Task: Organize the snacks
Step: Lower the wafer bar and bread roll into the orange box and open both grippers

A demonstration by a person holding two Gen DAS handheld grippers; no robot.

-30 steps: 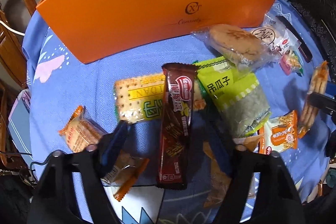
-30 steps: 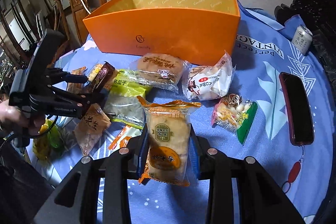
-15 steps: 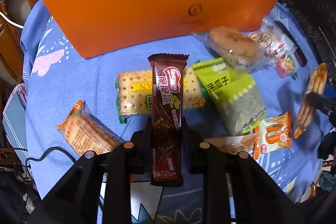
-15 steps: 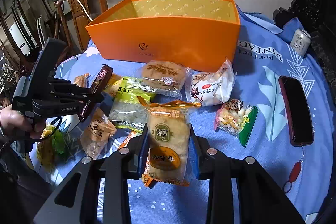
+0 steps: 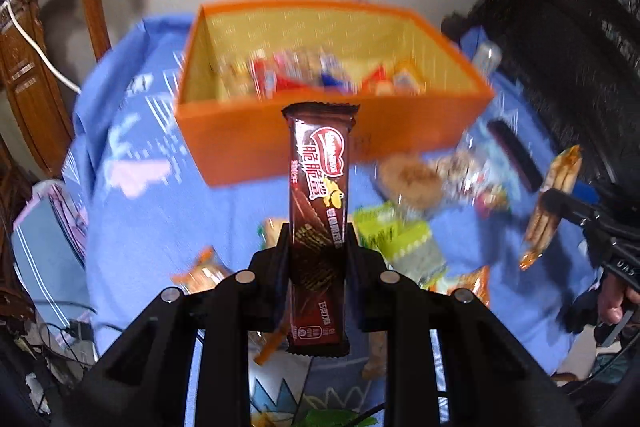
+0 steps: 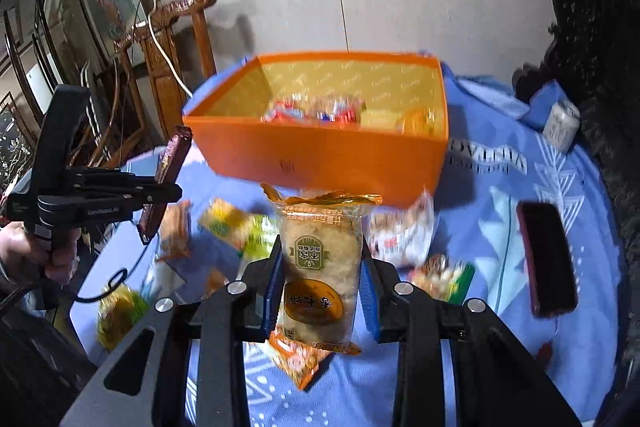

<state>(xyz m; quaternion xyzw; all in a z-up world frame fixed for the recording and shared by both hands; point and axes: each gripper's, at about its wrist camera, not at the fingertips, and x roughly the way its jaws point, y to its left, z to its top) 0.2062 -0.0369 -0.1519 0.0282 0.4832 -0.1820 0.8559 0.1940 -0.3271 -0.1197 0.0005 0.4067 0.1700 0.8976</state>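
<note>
Blue patterned tablecloth (image 6: pixel 500 211) covers the work surface. Left gripper (image 5: pixel 318 247) is clenched on a brown wafer bar (image 5: pixel 318 187), held upright above the cloth. Right gripper (image 6: pixel 322 267) grasps a clear-wrapped rice cake (image 6: pixel 320 267). Beyond both stands an orange box (image 6: pixel 320 155) containing snacks. Loose packets lie around; a dark phone (image 6: pixel 546 263) rests at right.

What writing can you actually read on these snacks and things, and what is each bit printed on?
"脆脆鲨": brown wafer bar, in the left gripper.
"VINTAGE", upside down and blurred: blue tablecloth.
Pastry packet, in the right gripper: Chinese label, too unclear to quote.
Orange box logo: too blurred.
</note>
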